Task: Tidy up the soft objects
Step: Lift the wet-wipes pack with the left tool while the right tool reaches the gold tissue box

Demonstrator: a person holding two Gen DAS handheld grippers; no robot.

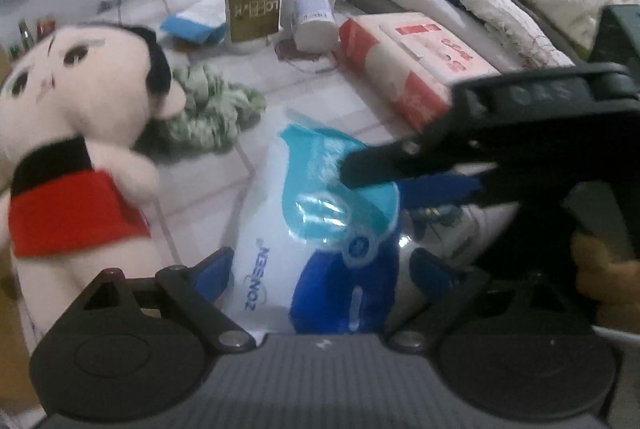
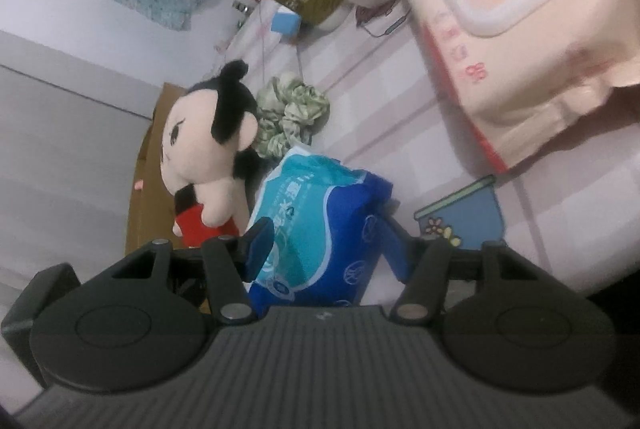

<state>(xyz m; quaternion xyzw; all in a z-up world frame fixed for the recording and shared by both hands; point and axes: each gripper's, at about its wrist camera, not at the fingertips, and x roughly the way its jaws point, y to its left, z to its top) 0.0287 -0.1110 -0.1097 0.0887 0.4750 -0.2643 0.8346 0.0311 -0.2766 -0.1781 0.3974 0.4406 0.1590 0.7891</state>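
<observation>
Nearest us, our left gripper stands spread around the blue and white pack on the table, pads clear; our right gripper pinches that pack, with the plush doll just beyond, the green scrunchie farther

The light is soft and a bit dim. The doll looks blurry. The edges bend and go dark.
</observation>
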